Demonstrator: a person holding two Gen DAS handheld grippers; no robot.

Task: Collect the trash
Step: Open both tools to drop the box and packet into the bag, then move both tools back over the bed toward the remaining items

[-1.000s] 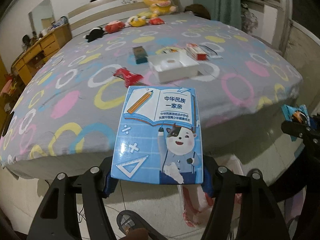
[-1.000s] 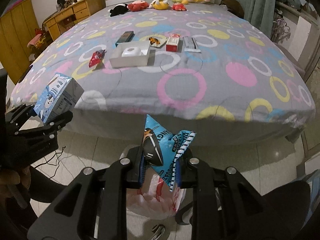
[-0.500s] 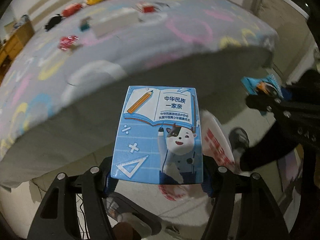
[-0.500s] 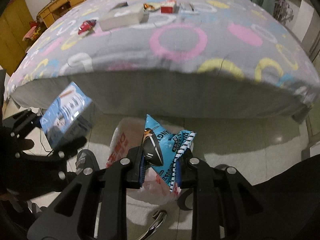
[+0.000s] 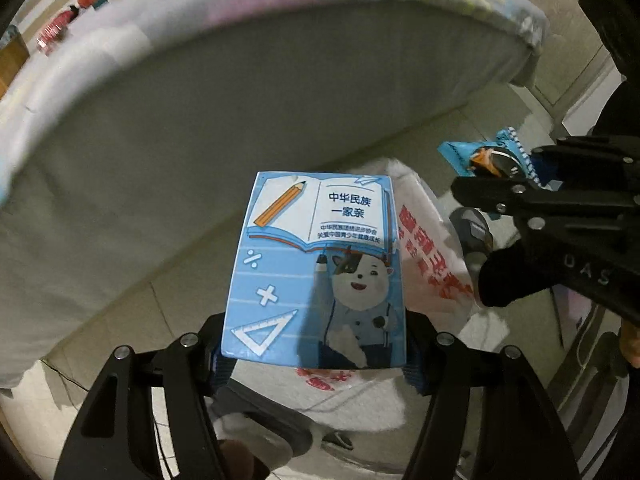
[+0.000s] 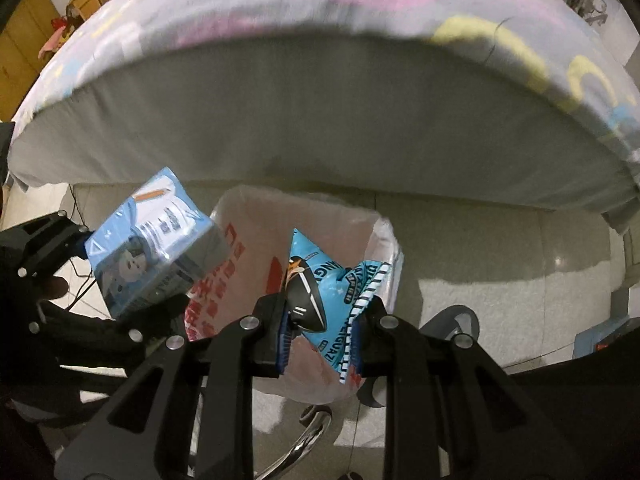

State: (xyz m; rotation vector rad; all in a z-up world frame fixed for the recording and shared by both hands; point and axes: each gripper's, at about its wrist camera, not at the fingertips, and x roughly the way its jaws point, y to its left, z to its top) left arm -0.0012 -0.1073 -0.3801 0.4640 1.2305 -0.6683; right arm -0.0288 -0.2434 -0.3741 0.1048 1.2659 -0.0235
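Observation:
My left gripper (image 5: 316,344) is shut on a blue carton with a cartoon cow (image 5: 316,264) and holds it just above the open white plastic bag with red print (image 5: 432,256). The carton (image 6: 148,256) also shows in the right wrist view, at the bag's left rim. My right gripper (image 6: 320,336) is shut on a blue snack packet (image 6: 320,292) and holds it over the bag's mouth (image 6: 256,248). The packet (image 5: 484,156) and right gripper (image 5: 504,184) show at the right of the left wrist view.
The bed (image 6: 320,100) with a grey sheet and coloured rings fills the upper part of both views, close ahead. More litter (image 5: 56,28) lies on its top. The bag stands on a tiled floor (image 6: 500,248). A shoe (image 5: 472,232) shows beside the bag.
Both grippers have tilted down and moved from facing the bed top to over the bag on the floor. Each still holds its item.

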